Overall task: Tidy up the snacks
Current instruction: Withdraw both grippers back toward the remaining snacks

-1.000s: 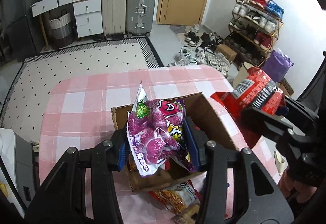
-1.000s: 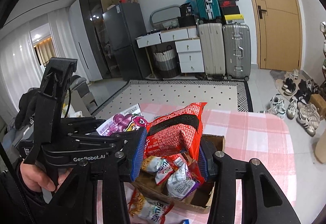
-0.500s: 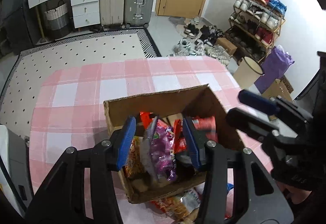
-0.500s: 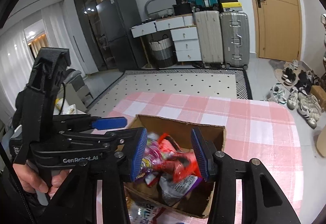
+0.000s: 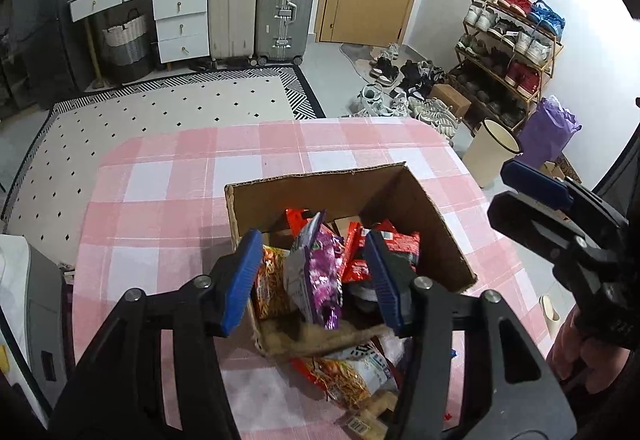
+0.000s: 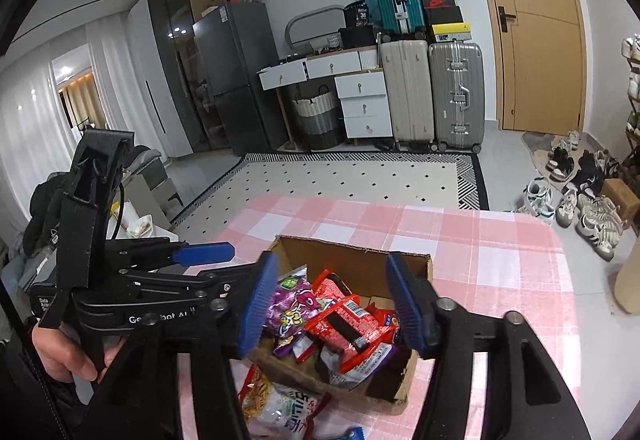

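Since a second ago both packets have left my fingers: the purple snack packet [image 5: 318, 274] and the red snack packet [image 6: 347, 321] now lie inside the cardboard box [image 5: 320, 182], which sits toward the near edge of the pink-checked bench [image 5: 160, 184]. My left gripper [image 5: 312, 276] and right gripper [image 6: 332, 304] have both just been opening; their fingers stand released over the box, and as far as I can tell the pads press on nothing.

To finish this drop well, I'd lift both grippers straight up clear of the box rim before swinging away, so no pad drags a packet back out. Next, I'd judge, comes the noodle-snack bag [image 5: 344, 376] lying on the bench against the box's near wall.

The left wrist view shows the purple packet standing on edge. The right view shows it lying beside the red one, and a hand [image 6: 60, 354] gripping the left gripper's handle.
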The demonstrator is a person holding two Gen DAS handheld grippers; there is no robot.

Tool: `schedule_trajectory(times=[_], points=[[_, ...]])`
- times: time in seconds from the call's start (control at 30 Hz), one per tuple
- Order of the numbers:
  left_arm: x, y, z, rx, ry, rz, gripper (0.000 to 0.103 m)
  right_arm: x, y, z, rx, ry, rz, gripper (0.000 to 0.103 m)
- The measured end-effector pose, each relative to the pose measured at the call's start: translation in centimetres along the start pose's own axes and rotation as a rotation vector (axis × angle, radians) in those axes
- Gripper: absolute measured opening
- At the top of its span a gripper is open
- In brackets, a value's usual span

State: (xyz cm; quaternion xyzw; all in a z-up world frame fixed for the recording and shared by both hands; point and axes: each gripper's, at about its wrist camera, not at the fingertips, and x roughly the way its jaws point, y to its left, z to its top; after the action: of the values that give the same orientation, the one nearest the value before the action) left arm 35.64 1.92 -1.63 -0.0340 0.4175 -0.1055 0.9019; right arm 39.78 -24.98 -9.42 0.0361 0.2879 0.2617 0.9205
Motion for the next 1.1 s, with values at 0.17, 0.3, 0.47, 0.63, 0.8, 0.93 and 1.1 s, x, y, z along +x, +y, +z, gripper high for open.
schedule_trajectory(times=[0.17,0.3,0.47,0.63,0.8,0.93,1.1], points=[[-2.5,-0.7,-1.1,0.014,-0.025,0.028,0.065,-2.6,1.2,-0.7,-0.010,-0.030,-0.003,0.069],[-4.5,-1.3,-2.3,0.018,-0.038,0.027,0.068,-4.7,2.0,-1.7,-0.014,-0.050,-0.013,0.073],[-7.1,-2.2,-4.3,0.016,-0.057,0.024,0.080,-7.6,3.5,-3.0,-0.031,-0.089,-0.019,0.081],[-9.2,-2.8,-6.3,0.010,-0.069,0.002,0.081,-10.6,4.7,-4.5,-0.034,-0.124,-0.013,0.088],[-10.9,-3.9,-8.4,0.030,-0.066,-0.013,0.084,-13.2,5.6,-5.9,-0.036,-0.145,-0.022,0.096],[-11.8,-4.3,-10.2,0.044,-0.065,-0.021,0.085,-14.7,6.1,-7.0,-0.029,-0.155,-0.030,0.101],[-12.4,-4.7,-12.8,0.034,-0.053,-0.039,0.095,-16.1,6.7,-8.3,-0.035,-0.149,-0.043,0.102]])
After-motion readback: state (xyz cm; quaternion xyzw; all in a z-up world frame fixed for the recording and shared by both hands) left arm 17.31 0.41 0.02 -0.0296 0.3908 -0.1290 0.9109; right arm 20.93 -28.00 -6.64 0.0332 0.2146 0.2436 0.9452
